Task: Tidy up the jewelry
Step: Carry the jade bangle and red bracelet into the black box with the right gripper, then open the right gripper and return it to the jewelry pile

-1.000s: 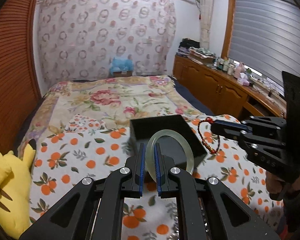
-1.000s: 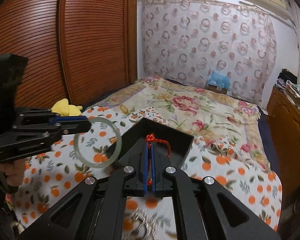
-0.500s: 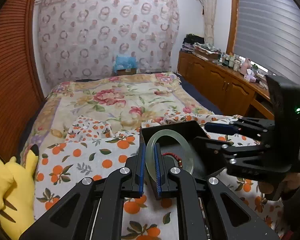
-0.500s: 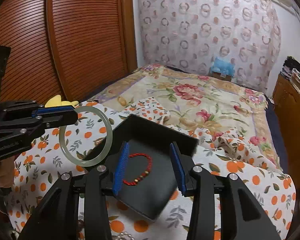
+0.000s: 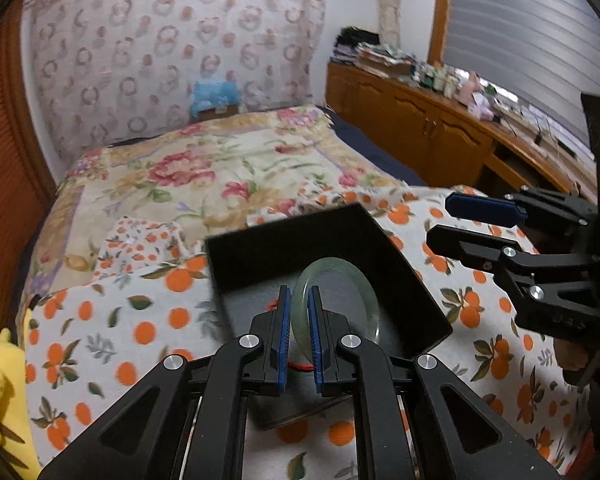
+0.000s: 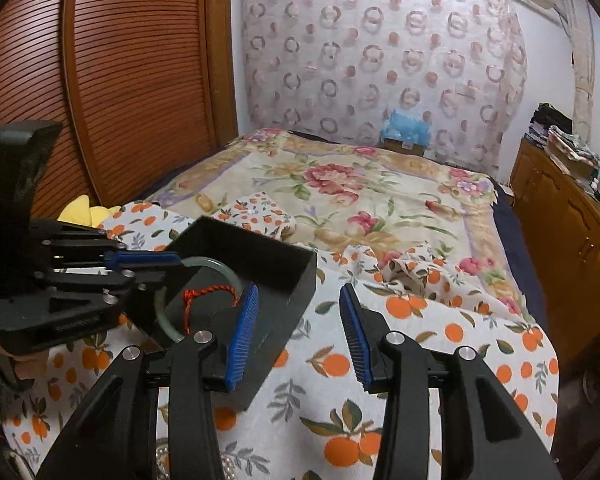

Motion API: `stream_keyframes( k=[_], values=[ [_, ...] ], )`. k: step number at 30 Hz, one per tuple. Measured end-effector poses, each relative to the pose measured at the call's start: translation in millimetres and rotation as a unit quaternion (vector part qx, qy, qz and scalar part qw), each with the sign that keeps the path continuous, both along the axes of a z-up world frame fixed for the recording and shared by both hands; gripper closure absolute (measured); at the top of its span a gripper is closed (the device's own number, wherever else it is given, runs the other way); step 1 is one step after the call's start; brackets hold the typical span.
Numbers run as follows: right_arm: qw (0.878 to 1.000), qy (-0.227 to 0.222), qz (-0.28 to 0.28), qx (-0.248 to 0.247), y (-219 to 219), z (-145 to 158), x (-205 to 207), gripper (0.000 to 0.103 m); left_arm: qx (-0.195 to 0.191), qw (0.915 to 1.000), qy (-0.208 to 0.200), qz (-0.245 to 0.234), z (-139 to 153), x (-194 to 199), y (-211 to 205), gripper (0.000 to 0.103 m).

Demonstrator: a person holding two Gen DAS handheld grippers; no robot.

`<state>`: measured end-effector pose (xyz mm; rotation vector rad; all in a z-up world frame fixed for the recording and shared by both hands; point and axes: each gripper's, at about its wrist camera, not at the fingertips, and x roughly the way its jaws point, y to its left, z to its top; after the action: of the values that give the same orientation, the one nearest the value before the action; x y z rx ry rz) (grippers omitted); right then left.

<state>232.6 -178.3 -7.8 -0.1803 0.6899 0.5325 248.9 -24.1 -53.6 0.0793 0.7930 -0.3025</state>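
My left gripper (image 5: 299,296) is shut on a pale green bangle (image 5: 332,263), held upright low inside an open black box (image 5: 284,256) on the bed. In the right wrist view, the left gripper (image 6: 168,268) reaches into the box (image 6: 296,280) from the left with the bangle (image 6: 220,266). A red cord bracelet (image 6: 208,291) lies on the box floor; in the left wrist view only bits of the bracelet (image 5: 300,367) show behind the fingers. My right gripper (image 6: 298,334) is open and holds nothing, over the box's right edge; from the left wrist the right gripper (image 5: 440,220) hangs right of the box.
The box sits on an orange-print cloth (image 5: 140,320) spread over a floral bedspread (image 6: 340,184). A yellow plush toy (image 5: 0,392) lies at the bed's left edge. A wooden cabinet (image 5: 420,128) runs along the right, and a slatted wooden door (image 6: 120,80) stands on the left.
My right gripper opened and the red bracelet dropped from it into the box; it then drew off to the right. My left gripper carried the bangle down into the box.
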Motion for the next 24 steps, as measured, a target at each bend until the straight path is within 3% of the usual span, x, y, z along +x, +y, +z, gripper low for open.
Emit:
stream_keyframes(
  k=[4,9,15,24],
  values=[
    [1.000,0.000,-0.004,-0.003,-3.5,-2.0,-9.0,0.058,0.004,0.9999,0.010,-0.002,-5.2,-0.5,-6.6,0.094],
    [1.000,-0.005,-0.011,0.002,-12.3,-0.6,-25.5,0.058,0.002,1.0000,-0.007,-0.001,6.5,-23.8,-4.2,0.074],
    [1.000,-0.009,-0.014,0.017,-18.1,-0.3,-60.5,0.058,-0.014,0.9996,-0.024,0.005,17.1,-67.8,6.7,0.072],
    [1.000,-0.002,-0.005,0.026,-16.0,-11.3,-115.9,0.058,-0.037,0.9989,-0.020,0.022,4.5,-133.3,25.6,0.065]
  ],
)
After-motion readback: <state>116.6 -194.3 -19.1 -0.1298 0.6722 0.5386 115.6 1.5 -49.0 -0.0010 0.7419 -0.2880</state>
